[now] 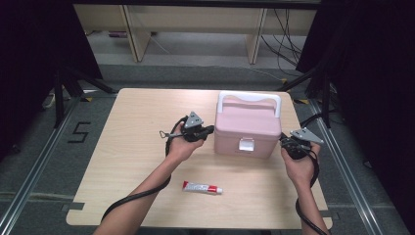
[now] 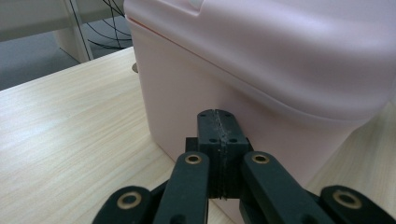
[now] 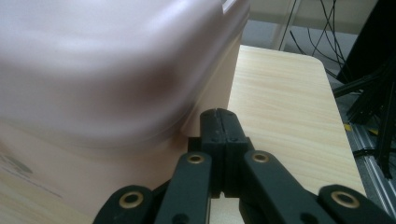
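Observation:
A pink lidded box [image 1: 248, 128] with a white handle and a white front latch stands on the wooden table [image 1: 127, 147]. My left gripper [image 1: 209, 130] is shut with nothing in it, its tips right at the box's left side. In the left gripper view the closed tips [image 2: 219, 122] sit against the pink wall [image 2: 187, 88]. My right gripper [image 1: 284, 141] is shut and empty at the box's right side. In the right gripper view its tips [image 3: 219, 120] meet the wall just under the lid's rim [image 3: 140, 121].
A small tube [image 1: 202, 187], red and white, lies near the table's front edge. Beyond the table are pale desk legs [image 1: 134, 34], loose cables [image 1: 286, 34] and black stands [image 1: 66, 83] at both sides.

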The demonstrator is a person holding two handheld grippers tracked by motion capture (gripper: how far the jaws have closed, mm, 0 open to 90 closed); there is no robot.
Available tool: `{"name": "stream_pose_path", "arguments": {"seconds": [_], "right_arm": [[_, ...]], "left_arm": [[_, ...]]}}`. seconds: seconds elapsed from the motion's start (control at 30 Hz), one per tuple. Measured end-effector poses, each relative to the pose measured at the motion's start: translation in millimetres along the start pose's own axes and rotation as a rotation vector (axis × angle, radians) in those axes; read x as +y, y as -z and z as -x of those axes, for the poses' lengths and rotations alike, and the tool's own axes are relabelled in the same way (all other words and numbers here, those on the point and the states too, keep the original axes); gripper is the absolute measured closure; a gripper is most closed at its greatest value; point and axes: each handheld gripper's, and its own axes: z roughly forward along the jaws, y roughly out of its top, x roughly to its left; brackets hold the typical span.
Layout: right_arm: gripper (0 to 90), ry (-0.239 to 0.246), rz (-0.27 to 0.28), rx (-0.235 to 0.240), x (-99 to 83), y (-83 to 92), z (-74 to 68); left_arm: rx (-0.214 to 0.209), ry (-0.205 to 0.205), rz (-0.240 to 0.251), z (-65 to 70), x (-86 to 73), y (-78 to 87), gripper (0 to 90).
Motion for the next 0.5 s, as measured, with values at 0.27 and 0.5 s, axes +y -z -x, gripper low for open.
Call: {"name": "stream_pose_path", "arguments": {"seconds": [0.27, 0.5], "right_arm": [[90.0, -0.001, -0.008, 0.020, 0.4, 1.2, 1.0], [90.0, 0.000, -0.025, 0.024, 1.7, 2.0, 0.8]], "left_arm": [[-0.007, -0.020, 0.004, 1.7, -0.2, 1.3, 89.9], [-0.012, -0.039, 0.003, 2.7, 0.1, 3.3, 89.9]]}}
